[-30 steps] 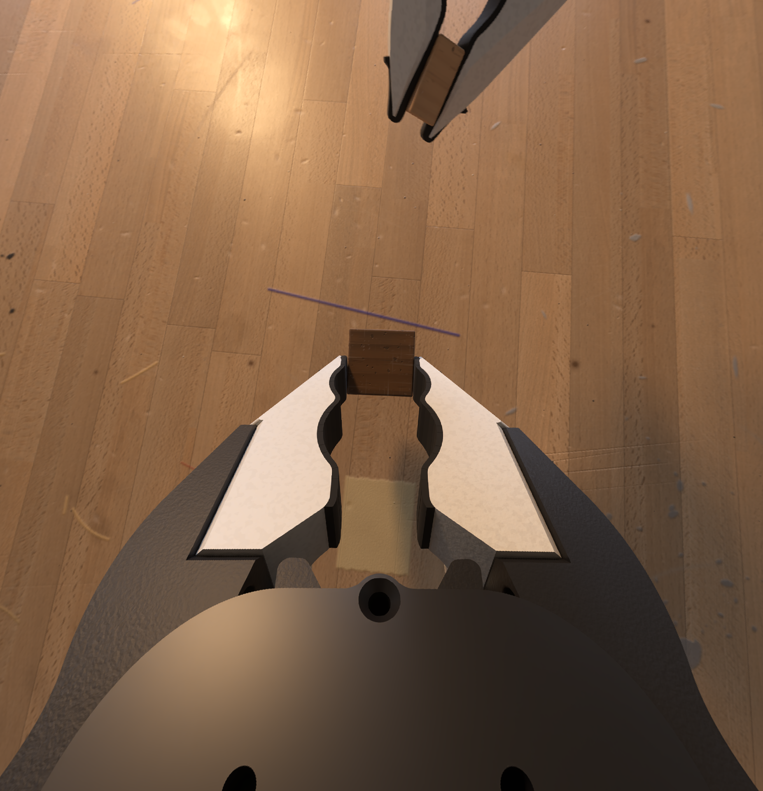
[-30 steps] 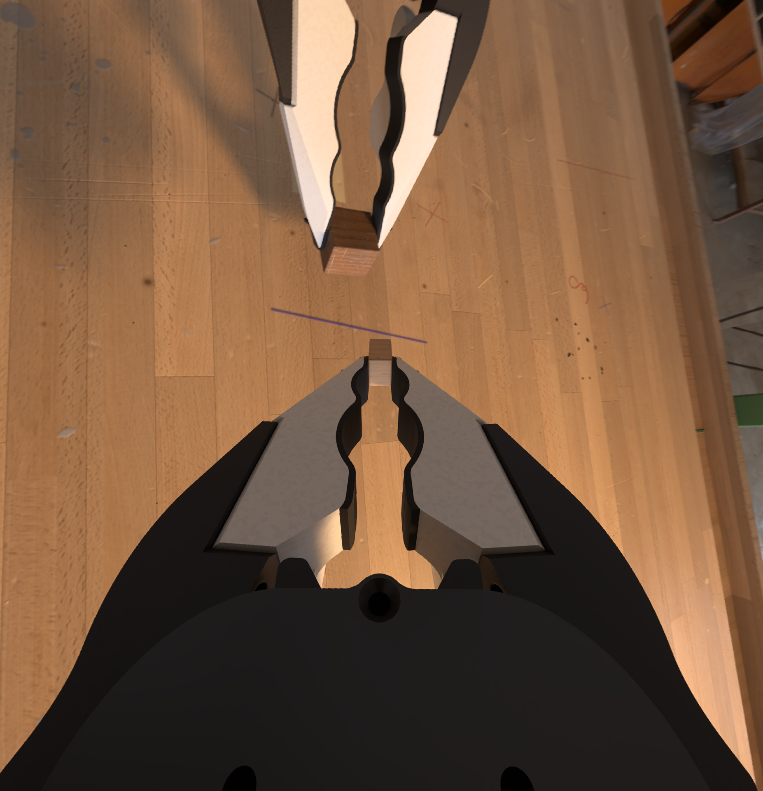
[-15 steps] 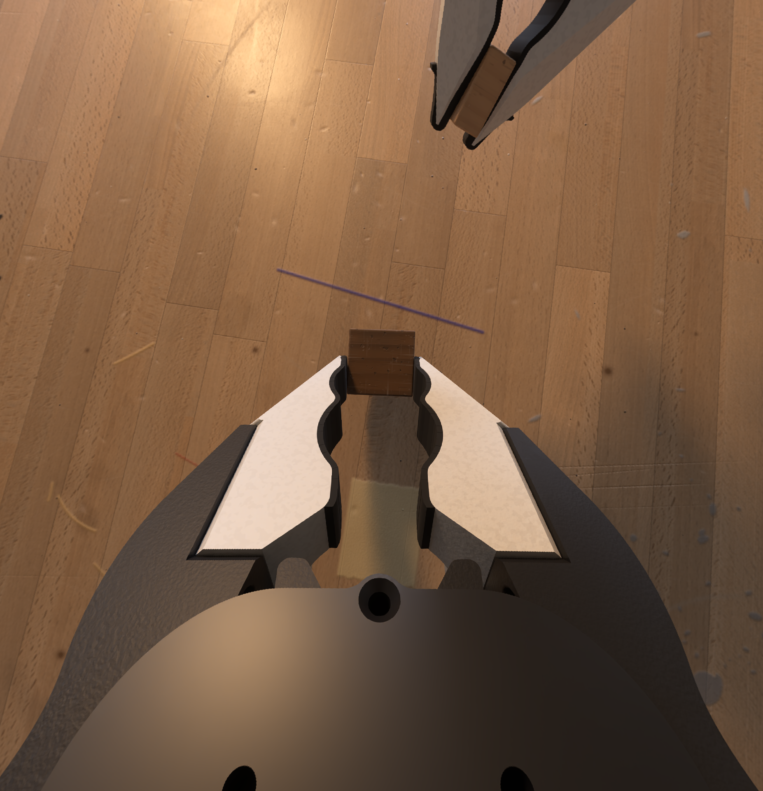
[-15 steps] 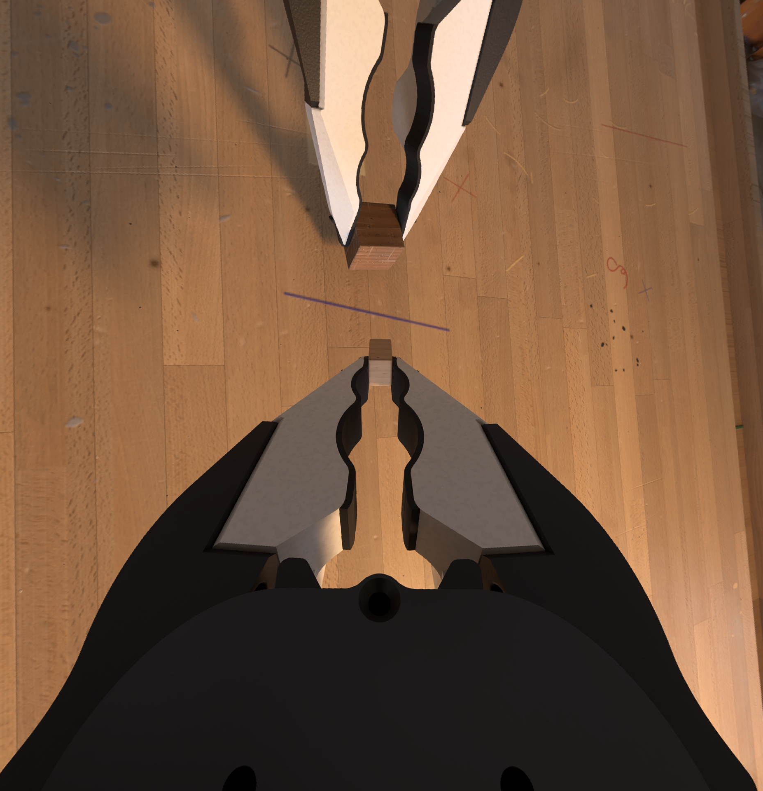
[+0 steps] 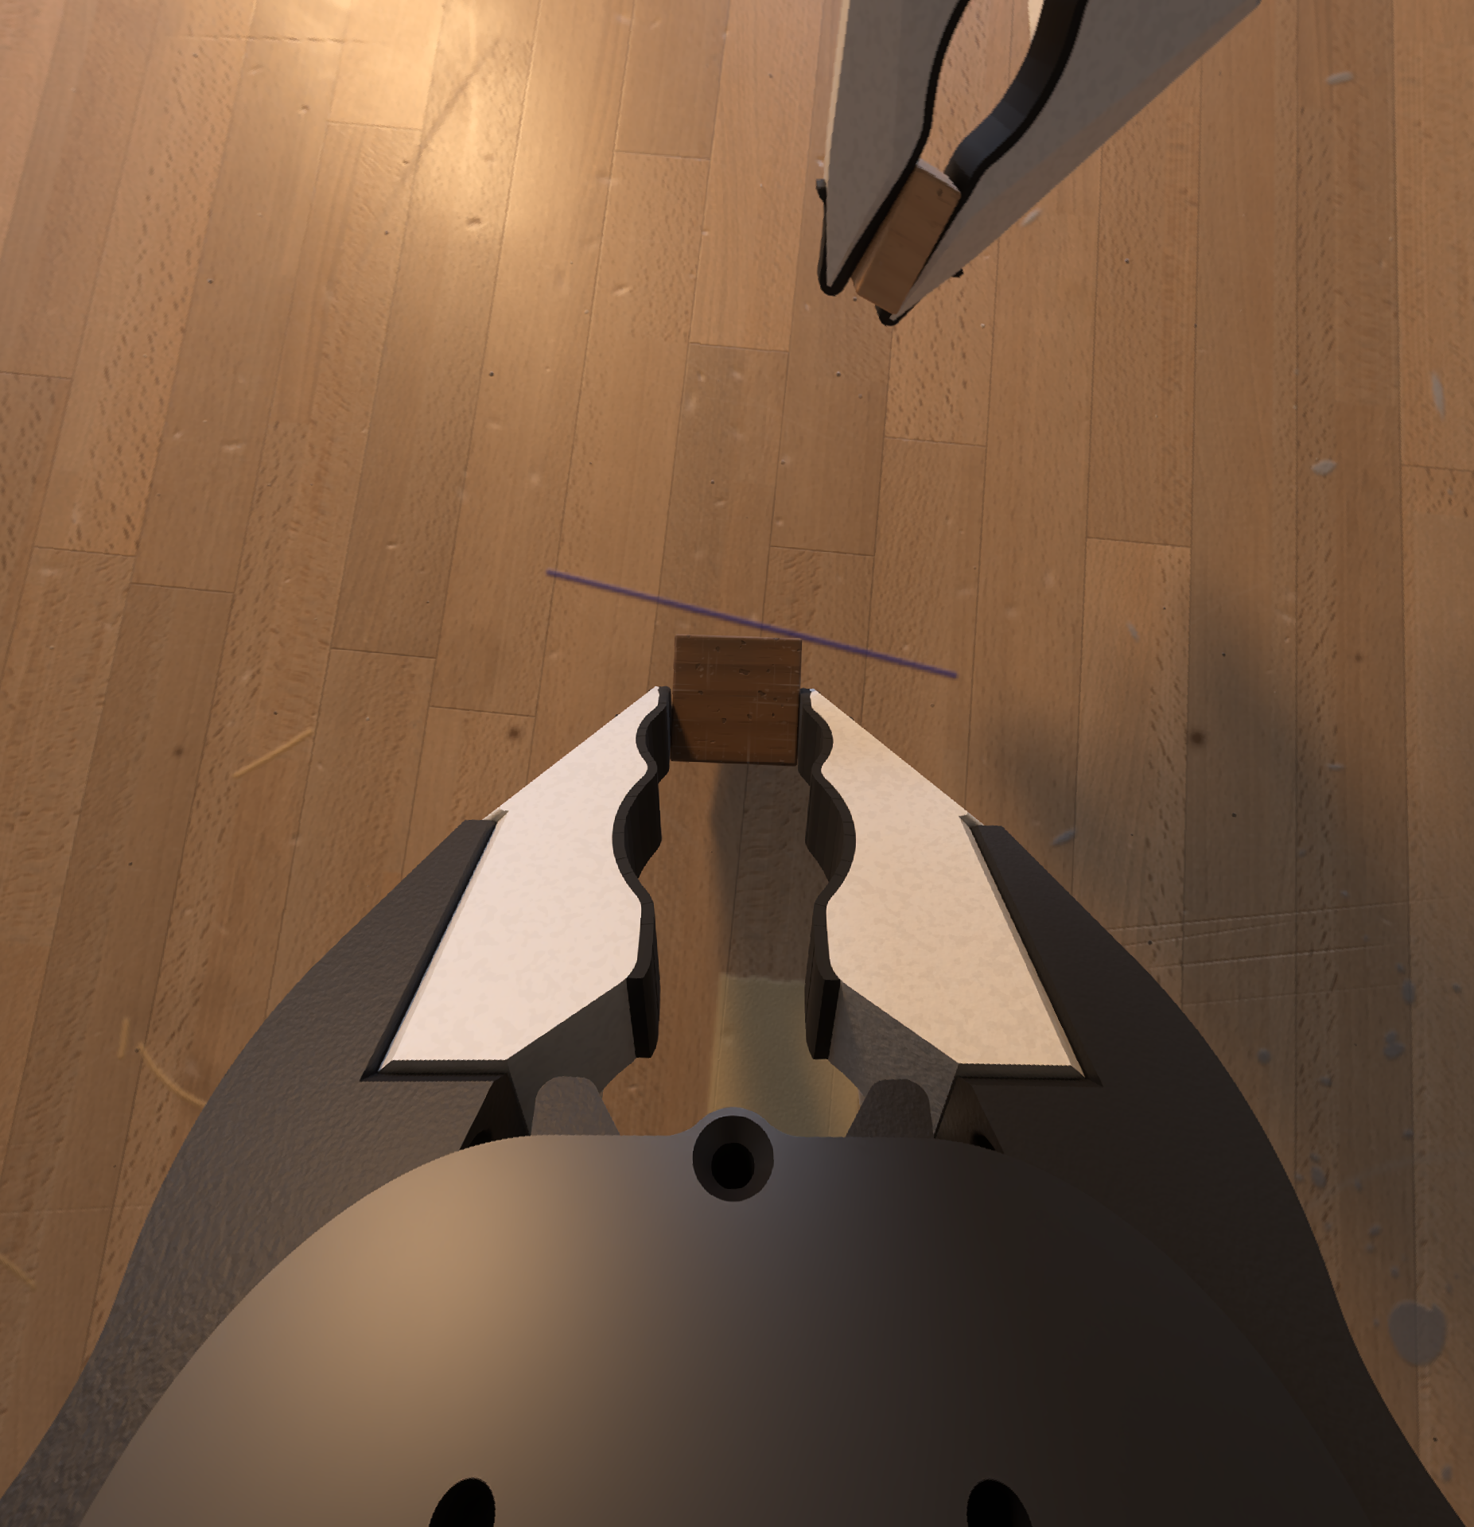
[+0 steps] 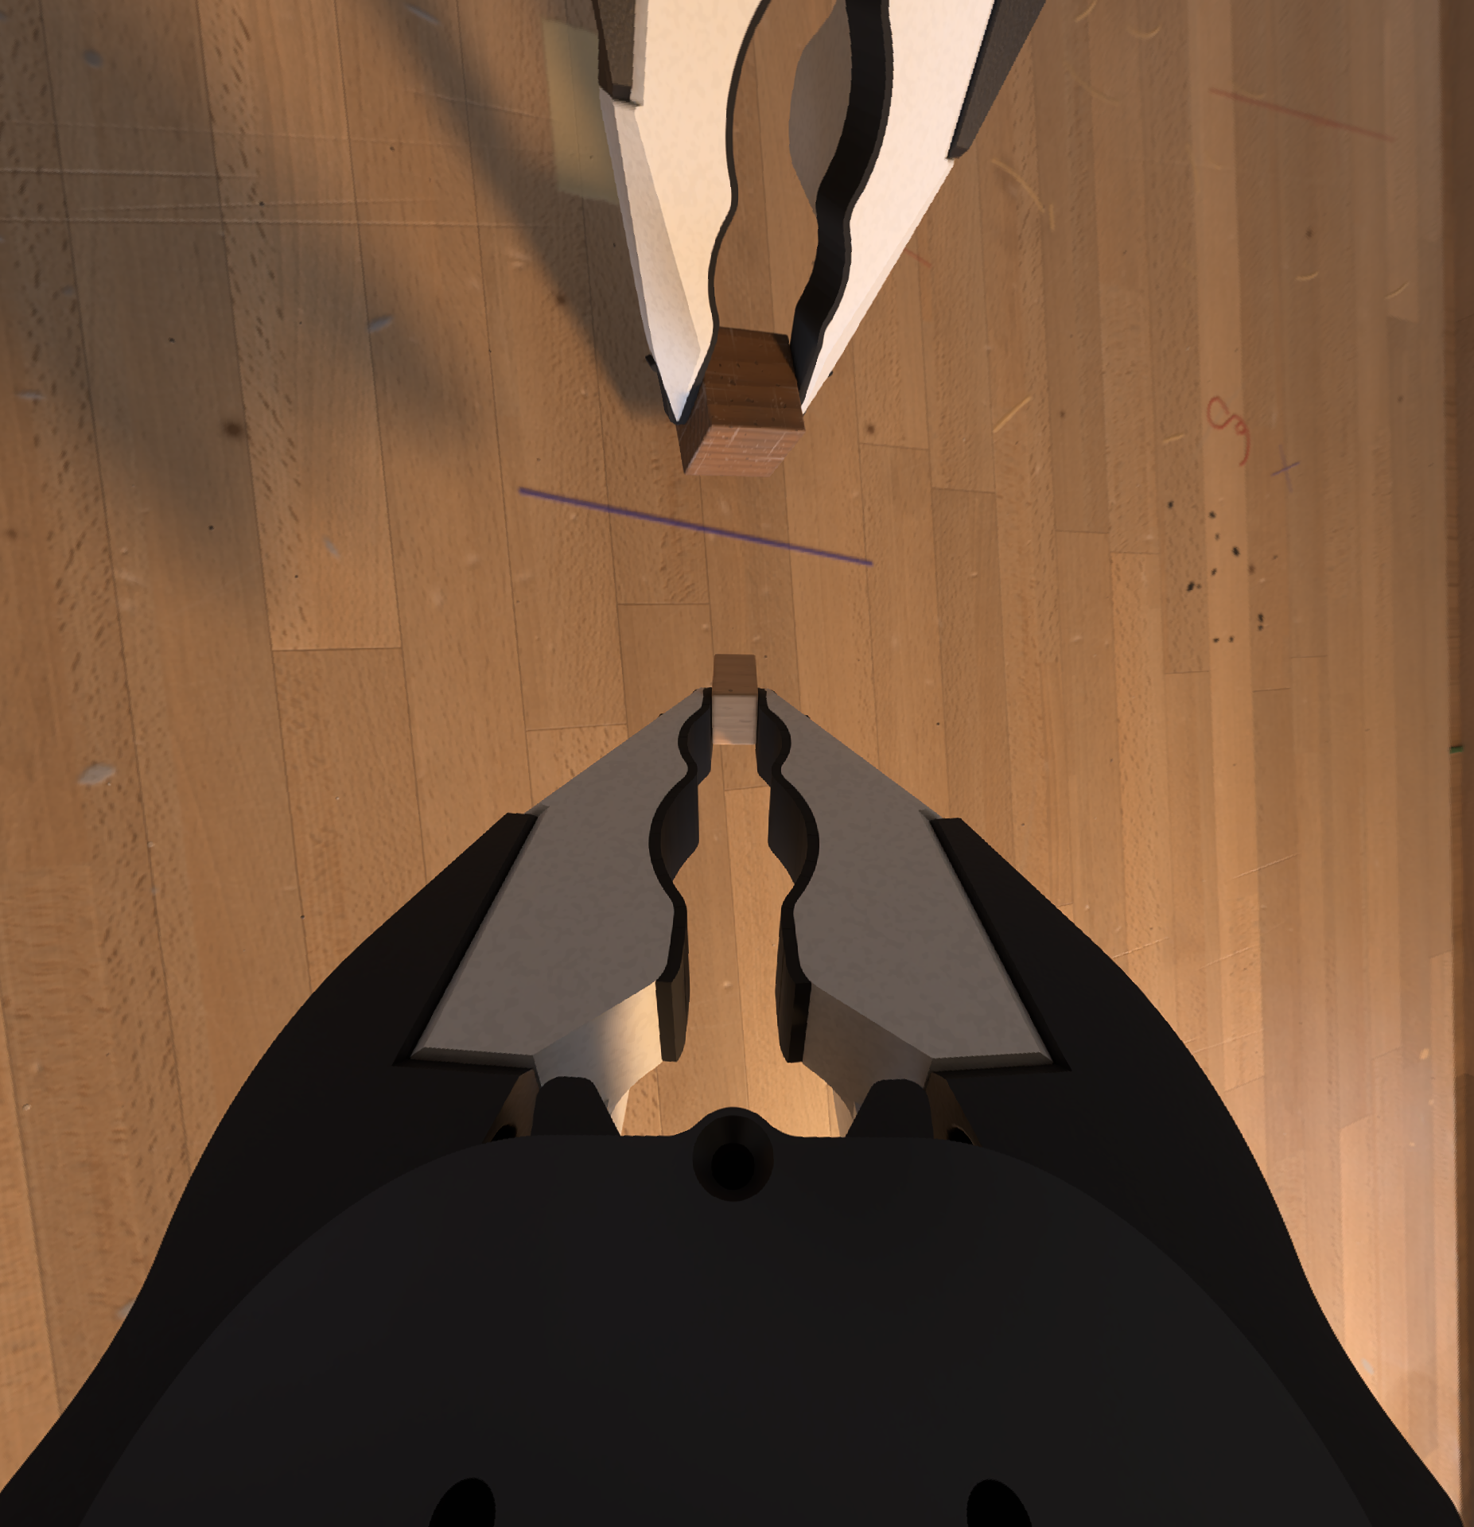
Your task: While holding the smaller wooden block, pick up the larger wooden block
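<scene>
My left gripper (image 5: 735, 702) clamping larger wooden block (image 5: 736, 699) at its tips, my right gripper (image 6: 734, 711) pinching smaller wooden block (image 6: 734, 701), purple line (image 5: 750, 624) just beyond.

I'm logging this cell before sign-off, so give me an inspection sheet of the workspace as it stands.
Surface: wooden plank floor, scuffed, with a thin purple line and small pen marks.
Job's things: larger wooden block, dark, off the floor; smaller wooden block, pale, off the floor.
Clutter: nothing seen beyond specks and stray fibres.
Grippers: left gripper shut on the larger block; right gripper shut on the smaller block.
Cables: nothing seen.
Surroundings: nothing seen.
</scene>
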